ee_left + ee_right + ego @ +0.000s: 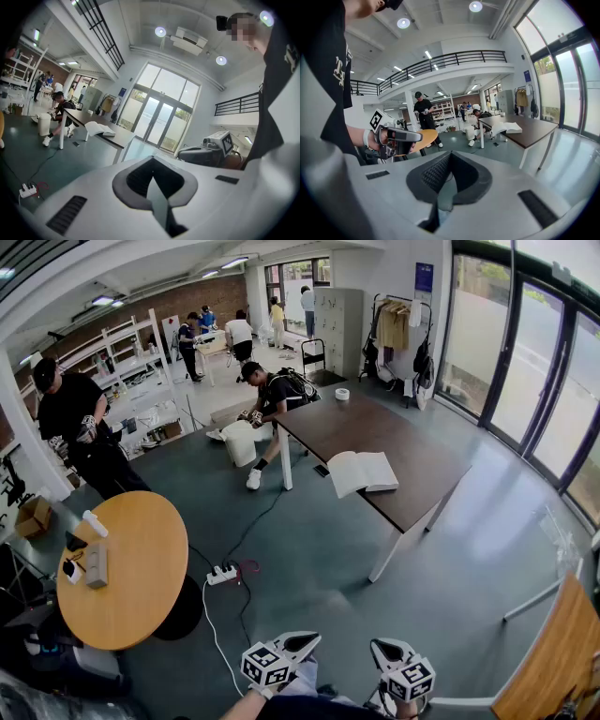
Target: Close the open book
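left gripper (302, 643) and right gripper (382, 649), white plastic with dark ribbed pads, both have their jaws pressed together on nothing, well apart from the smooth dark brown rectangular surface (375, 427). the open white paper book (363, 472) lies flat at that surface's near edge. likely risks: a push slides it off the slick top, thin pages crease, and the white power strip (222, 574) on the floor before the surface snags feet.
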{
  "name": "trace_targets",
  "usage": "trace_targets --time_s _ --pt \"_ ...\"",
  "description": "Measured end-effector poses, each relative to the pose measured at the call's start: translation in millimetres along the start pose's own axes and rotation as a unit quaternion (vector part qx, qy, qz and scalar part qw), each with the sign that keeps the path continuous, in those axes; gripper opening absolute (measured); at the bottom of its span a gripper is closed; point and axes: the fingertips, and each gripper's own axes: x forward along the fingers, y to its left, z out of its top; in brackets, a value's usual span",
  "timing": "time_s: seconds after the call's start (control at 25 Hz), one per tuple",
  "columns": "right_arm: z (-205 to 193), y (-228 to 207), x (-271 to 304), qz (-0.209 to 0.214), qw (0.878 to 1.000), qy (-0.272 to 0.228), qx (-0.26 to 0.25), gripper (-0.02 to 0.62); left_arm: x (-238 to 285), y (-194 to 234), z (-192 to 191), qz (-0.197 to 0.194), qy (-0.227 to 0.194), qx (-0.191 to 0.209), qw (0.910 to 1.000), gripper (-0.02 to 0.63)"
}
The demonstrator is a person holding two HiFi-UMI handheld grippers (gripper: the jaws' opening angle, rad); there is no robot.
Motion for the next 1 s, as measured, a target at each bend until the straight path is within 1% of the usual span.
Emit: trace_targets --time_s 0.28,0.8,1.0 --pt "11 -5 3 0.000 1.000 -0.007 -0.006 -0.013 3 4 8 0.001 -0.002 0.002 1.0000 0.005" --pt "23 -25 12 -0.004 1.000 -0.004 -0.004 -0.012 19 17 24 0.001 -0.004 0.001 1.0000 0.005" --pt "28 -31 22 -0.003 1.000 -0.003 -0.003 -0.012 26 29 27 0.001 -0.004 0.001 1.0000 0.005"
